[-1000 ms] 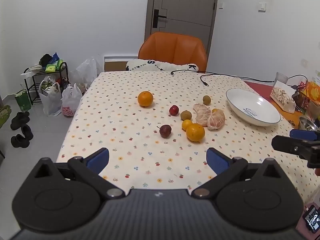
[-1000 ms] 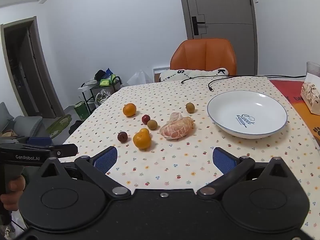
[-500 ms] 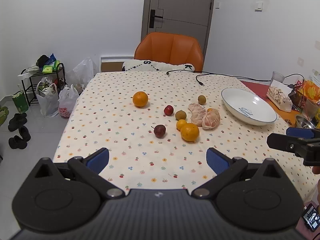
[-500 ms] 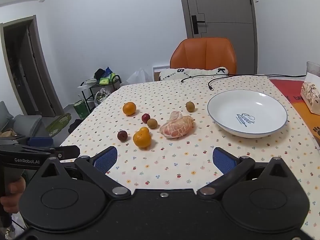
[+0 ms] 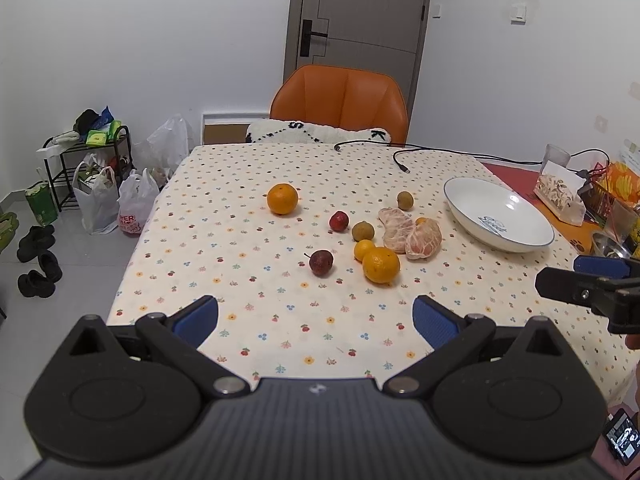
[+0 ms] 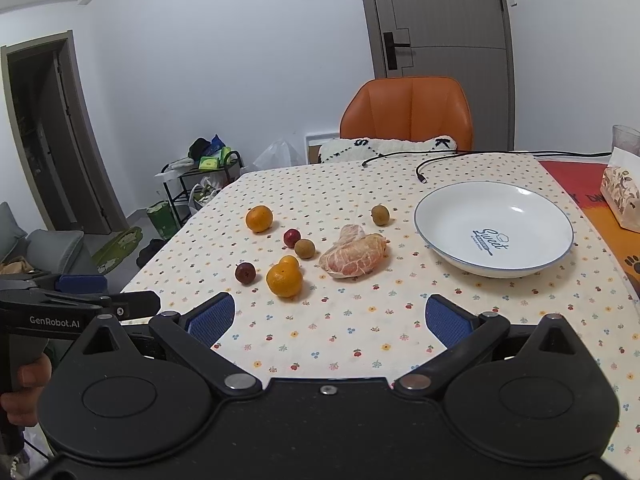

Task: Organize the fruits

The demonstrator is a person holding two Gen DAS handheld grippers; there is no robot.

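Several fruits lie on the flowered tablecloth [image 5: 224,240]: a far orange [image 5: 283,199] [image 6: 259,219], a near orange [image 5: 381,265] [image 6: 284,280] with a small tangerine [image 5: 364,249] behind it, two dark red fruits [image 5: 321,262] [image 5: 339,221], two brown-green fruits [image 5: 363,231] [image 5: 405,200] and peeled pomelo pieces [image 5: 412,232] [image 6: 354,258]. An empty white bowl [image 5: 472,204] [image 6: 452,216] stands at the right. My left gripper [image 5: 316,320] is open and empty over the near table edge. My right gripper [image 6: 330,316] is open and empty, short of the fruits.
An orange chair [image 5: 340,104] with a white cushion stands behind the table. A black cable [image 5: 400,160] lies at the far edge. Snack bags and a glass [image 5: 560,192] sit at the right. A shelf, bags and shoes [image 5: 92,184] are on the floor at the left.
The left wrist view has shifted slightly, with the fruits a little further left and lower in it. The right view is nearly unchanged. Both grippers stay open.
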